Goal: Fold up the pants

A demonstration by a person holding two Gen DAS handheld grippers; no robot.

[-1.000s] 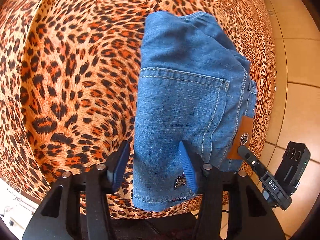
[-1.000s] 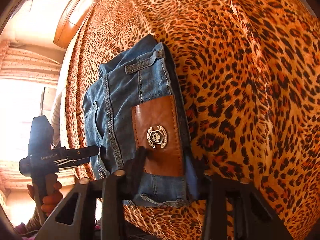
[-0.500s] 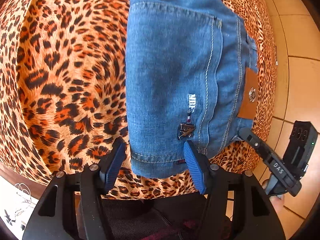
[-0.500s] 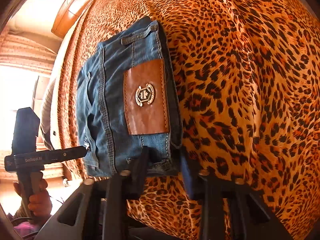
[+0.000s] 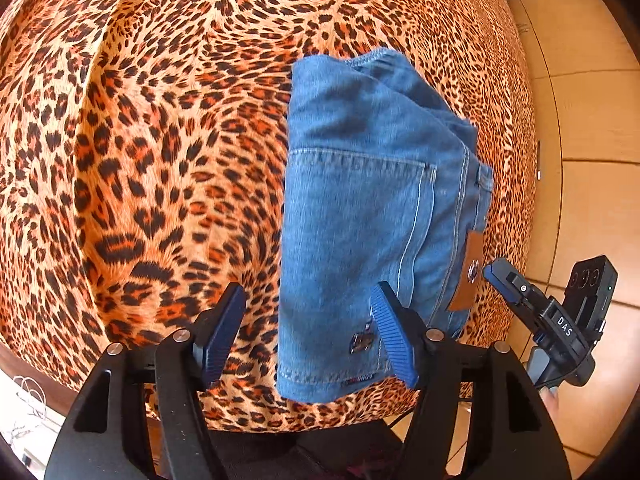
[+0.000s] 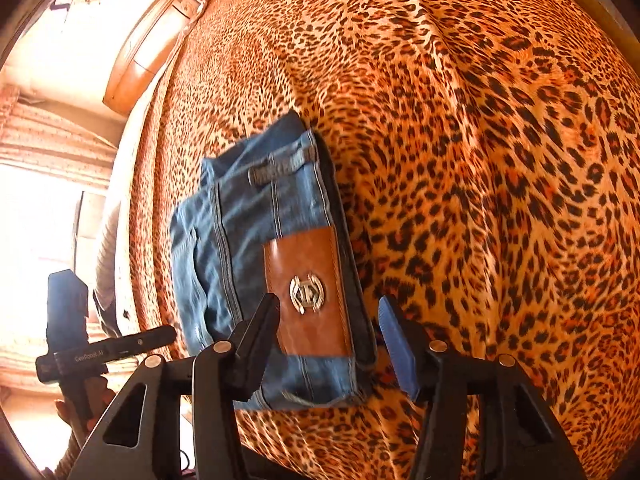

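A: Denim first, from the left wrist view: the folded pants (image 5: 372, 220) lie on the leopard-print cover (image 5: 160, 140), near its edge toward the tiled floor (image 5: 592, 128). What stands around them?

B: Little. A brown leather patch (image 5: 466, 276) sits on the pants' side nearest the floor, and the right gripper (image 5: 520, 292) hangs just beyond that patch, over the cover's edge. Nothing lies across the pants.

A: And the left gripper (image 5: 308, 332)?

B: Its jaws are opening, set fairly wide. One blue pad (image 5: 394, 340) shows in front of the pants' near corner, the other (image 5: 222, 332) over bare cover beside the pants. No cloth is pinched.

A: Against half a second ago?

B: Then the pants filled the upper frame and the pads sat at their hem; now the whole bundle shows, smaller.

A: Right wrist view?

B: The pants (image 6: 256, 248) lie with the leather patch (image 6: 310, 296) facing up. The right gripper (image 6: 328, 332) is opening too; the patch end shows between its fingers, apart from the pads. The left gripper (image 6: 108, 348) is beside the pants, a hand (image 6: 80, 408) on its handle. A wooden headboard (image 6: 152, 44) stands well beyond the pants.

A: The change?

B: A second ago those jaws pinched the patch end; now they are clear of it.
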